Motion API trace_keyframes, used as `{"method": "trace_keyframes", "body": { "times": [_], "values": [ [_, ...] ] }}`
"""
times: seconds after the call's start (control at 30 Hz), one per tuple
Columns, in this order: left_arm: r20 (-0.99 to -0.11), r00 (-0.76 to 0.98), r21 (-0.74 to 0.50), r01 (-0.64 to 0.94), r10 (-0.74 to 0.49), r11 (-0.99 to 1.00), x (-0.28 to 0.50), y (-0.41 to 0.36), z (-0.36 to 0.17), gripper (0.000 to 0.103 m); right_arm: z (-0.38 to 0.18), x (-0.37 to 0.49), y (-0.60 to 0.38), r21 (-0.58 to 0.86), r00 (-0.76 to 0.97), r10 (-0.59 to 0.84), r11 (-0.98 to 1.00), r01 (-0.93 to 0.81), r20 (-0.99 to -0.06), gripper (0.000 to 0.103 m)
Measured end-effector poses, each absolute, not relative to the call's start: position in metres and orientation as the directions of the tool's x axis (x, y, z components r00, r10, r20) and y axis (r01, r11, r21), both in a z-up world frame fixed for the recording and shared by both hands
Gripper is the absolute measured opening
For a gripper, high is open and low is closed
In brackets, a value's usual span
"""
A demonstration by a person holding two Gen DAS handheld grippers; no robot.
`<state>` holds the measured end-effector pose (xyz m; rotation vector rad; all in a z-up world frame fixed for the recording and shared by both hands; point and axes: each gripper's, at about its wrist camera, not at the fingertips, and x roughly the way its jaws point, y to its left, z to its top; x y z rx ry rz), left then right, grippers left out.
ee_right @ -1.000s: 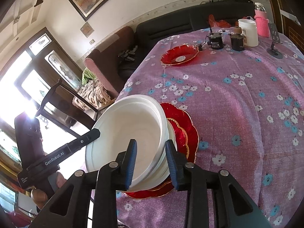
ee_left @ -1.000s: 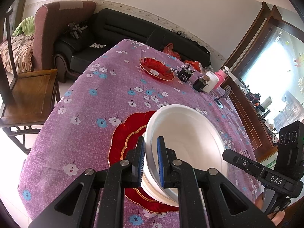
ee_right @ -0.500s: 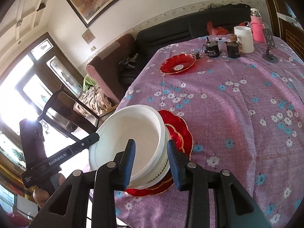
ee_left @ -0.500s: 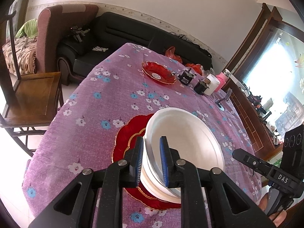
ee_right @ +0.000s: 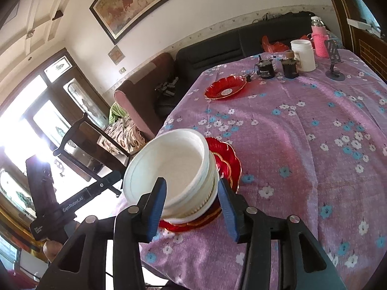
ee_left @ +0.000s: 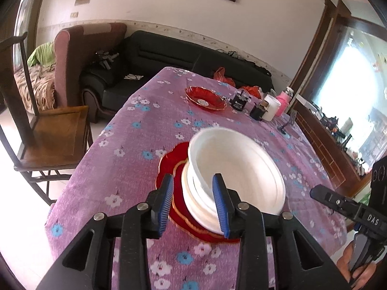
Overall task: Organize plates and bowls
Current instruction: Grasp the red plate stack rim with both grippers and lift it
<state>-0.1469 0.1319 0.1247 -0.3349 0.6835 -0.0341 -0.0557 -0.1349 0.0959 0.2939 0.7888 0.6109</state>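
Bowls: a white stack, count unclear, set on red plates.
Plates: a third seen apart.
Left tool: spread.
Right tool: spread.

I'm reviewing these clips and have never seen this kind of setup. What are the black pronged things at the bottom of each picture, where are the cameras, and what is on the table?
No robot here: a person holds a tool in each hand, with a fisheye camera on each looking along its two blue-padded fingers. One view shows the left hand-held gripper, the other the right hand-held gripper. Each tool also shows from the side at the edge of the other's view. Both are open, the fingers standing either side of the rim of the stacked white bowls and holding nothing. The bowls sit on red plates on a purple flowered tablecloth. Farther back lie another red plate, dark jars, a white jar and a pink bottle.
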Motion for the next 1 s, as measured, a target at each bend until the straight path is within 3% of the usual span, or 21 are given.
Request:
{"method": "trace_keyframes", "body": {
  "times": [0.37,0.6,1.0],
  "values": [
    [-0.641,0.754,-0.372,-0.144,-0.141,0.917,-0.163,0.163,0.1,0.034,0.057,-0.044,-0.162,0.527,0.516,0.589,0.802,-0.281,-0.622,0.049],
    [-0.708,0.687,-0.391,-0.19,-0.163,0.901,-0.125,0.185,0.072,0.034,0.042,-0.01,-0.157,0.504,0.487,0.554,0.829,-0.244,-0.675,0.032],
    [-0.744,0.647,-0.361,-0.174,-0.17,0.916,-0.081,0.184,0.054,0.027,0.02,0.024,-0.138,0.516,0.415,0.571,0.82,-0.248,-0.708,0.032]
  ]
}}
